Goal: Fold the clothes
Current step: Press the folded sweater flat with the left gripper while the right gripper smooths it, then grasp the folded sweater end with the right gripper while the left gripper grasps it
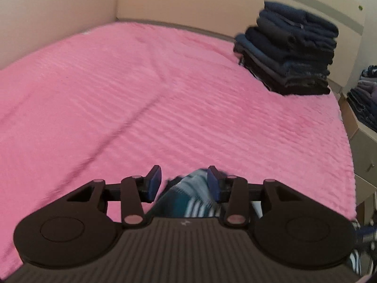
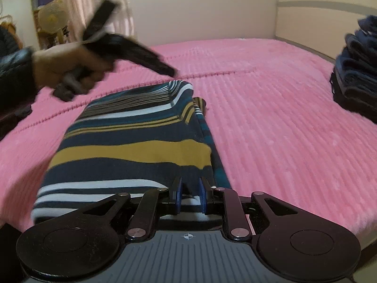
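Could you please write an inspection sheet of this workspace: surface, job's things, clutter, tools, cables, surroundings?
Surface: bed with pink blanket, ribbed, a crease across it.
Job's things: striped shirt lies partly folded on the blanket; stack of dark folded clothes near the headboard.
Clutter: nothing seen on the blanket.
Tools: right tool narrowly open, shirt edge between its fingers, a grip cannot be told; left tool open above the shirt, held by a hand, blurred.
Cables: nothing seen.
Surroundings: more dark clothes beside the bed; curtain, fan and shelf at the far wall.
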### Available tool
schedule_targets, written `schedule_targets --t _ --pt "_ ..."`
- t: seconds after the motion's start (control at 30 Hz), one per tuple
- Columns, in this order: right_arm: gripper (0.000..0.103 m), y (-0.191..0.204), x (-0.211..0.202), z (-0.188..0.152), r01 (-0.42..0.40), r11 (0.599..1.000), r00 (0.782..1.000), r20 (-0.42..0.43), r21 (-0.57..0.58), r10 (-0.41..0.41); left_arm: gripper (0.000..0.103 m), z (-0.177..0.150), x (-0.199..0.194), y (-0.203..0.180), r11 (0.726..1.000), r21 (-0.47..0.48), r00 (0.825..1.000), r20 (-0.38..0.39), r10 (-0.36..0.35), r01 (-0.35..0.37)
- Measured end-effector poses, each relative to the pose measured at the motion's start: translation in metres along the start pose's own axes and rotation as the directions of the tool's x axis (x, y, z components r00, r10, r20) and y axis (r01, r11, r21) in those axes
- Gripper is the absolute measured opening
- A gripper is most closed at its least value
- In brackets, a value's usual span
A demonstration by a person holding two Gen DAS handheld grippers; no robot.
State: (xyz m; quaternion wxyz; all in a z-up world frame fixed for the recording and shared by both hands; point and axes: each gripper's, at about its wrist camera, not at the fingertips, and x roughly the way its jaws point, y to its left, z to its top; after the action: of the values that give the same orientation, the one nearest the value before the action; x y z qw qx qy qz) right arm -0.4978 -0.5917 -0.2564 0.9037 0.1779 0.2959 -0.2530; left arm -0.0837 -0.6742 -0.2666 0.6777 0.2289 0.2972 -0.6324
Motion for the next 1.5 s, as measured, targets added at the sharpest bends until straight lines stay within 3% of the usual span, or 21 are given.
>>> schedule_targets --t 0.17,0.23,0.27,0.33,0.4,0.57,0.6,0.7,0.8,0.9,1.0,1.17,1.23,1.3,1.33,1.37,1.43,1.5 --pt "0.024 0.025 -0.015 0.008 -0.076 0.996 0.996 0.048 0.042 0.074 0.038 -0.044 -0.063 0.024 0.998 -0.005 0.998 -0.022 0.061 -0.061" --pt "0.057 0.037 -0.008 0.002 -0.136 0.988 0.991 0.029 0.078 0.134 0.038 -0.066 -0.071 0.031 0.996 -0.008 0.994 -0.064 0.088 -0.089" --pt "0.059 0.039 -0.003 -0.004 -0.153 0.983 0.988 0.012 0.101 0.152 0.038 -0.078 -0.073 0.034 0.995 -0.012 0.991 -0.087 0.102 -0.103" --pt "0.059 0.043 0.006 -0.015 -0.160 0.978 0.986 -0.019 0.130 0.164 0.044 -0.098 -0.074 0.040 0.990 -0.016 0.985 -0.106 0.137 -0.139" --pt "0.059 0.051 0.005 -0.017 -0.136 0.987 0.989 -0.040 0.082 0.140 0.052 -0.106 -0.079 0.050 0.985 -0.068 0.984 -0.090 0.152 -0.158" --pt "0.060 0.059 -0.009 -0.015 -0.064 0.998 0.993 -0.100 0.026 0.066 0.047 -0.110 -0.101 0.059 0.968 -0.074 0.969 -0.072 0.235 -0.240" --pt "0.060 0.061 -0.012 -0.016 -0.048 0.998 0.994 -0.100 0.031 0.051 0.043 -0.113 -0.108 0.055 0.967 -0.047 0.967 -0.063 0.246 -0.249" --pt "0.060 0.076 -0.025 -0.020 -0.037 0.999 0.996 -0.082 0.025 0.039 0.044 -0.128 -0.130 0.037 0.965 0.070 0.966 -0.043 0.256 -0.253" --pt "0.060 0.108 -0.039 -0.024 -0.034 0.995 0.998 -0.058 -0.092 0.028 0.050 -0.151 -0.149 0.010 0.939 0.227 0.963 -0.025 0.270 -0.257" --pt "0.082 0.153 -0.041 -0.028 -0.049 0.952 0.999 -0.023 -0.303 0.044 0.053 -0.174 -0.161 -0.020 0.879 0.392 0.955 -0.001 0.297 -0.273" --pt "0.082 0.184 -0.021 -0.035 -0.042 0.886 0.999 -0.050 -0.462 0.022 0.058 -0.193 -0.171 -0.043 0.818 0.512 0.957 0.031 0.287 -0.262" --pt "0.082 0.213 0.026 -0.055 0.041 0.737 0.988 -0.082 -0.675 -0.130 0.069 -0.215 -0.172 -0.067 0.673 0.689 0.957 0.114 0.266 -0.269" --pt "0.082 0.215 0.042 -0.063 0.088 0.684 0.974 -0.081 -0.724 -0.211 0.071 -0.221 -0.167 -0.070 0.623 0.733 0.955 0.129 0.266 -0.273" --pt "0.082 0.216 0.058 -0.071 0.134 0.599 0.950 -0.070 -0.789 -0.305 0.076 -0.227 -0.159 -0.071 0.568 0.776 0.954 0.149 0.259 -0.275" --pt "0.068 0.214 0.059 -0.074 0.138 0.568 0.945 -0.063 -0.812 -0.320 0.077 -0.230 -0.154 -0.071 0.534 0.799 0.953 0.161 0.255 -0.278" --pt "0.065 0.211 0.058 -0.073 0.129 0.554 0.946 -0.066 -0.822 -0.317 0.081 -0.232 -0.148 -0.072 0.494 0.824 0.953 0.172 0.249 -0.278" --pt "0.042 0.201 0.045 -0.067 0.114 0.551 0.954 -0.064 -0.826 -0.293 0.082 -0.237 -0.137 -0.072 0.421 0.862 0.952 0.194 0.238 -0.281" --pt "0.037 0.190 0.026 -0.058 0.106 0.554 0.961 -0.057 -0.825 -0.269 0.082 -0.239 -0.127 -0.073 0.348 0.891 0.948 0.222 0.229 -0.292"
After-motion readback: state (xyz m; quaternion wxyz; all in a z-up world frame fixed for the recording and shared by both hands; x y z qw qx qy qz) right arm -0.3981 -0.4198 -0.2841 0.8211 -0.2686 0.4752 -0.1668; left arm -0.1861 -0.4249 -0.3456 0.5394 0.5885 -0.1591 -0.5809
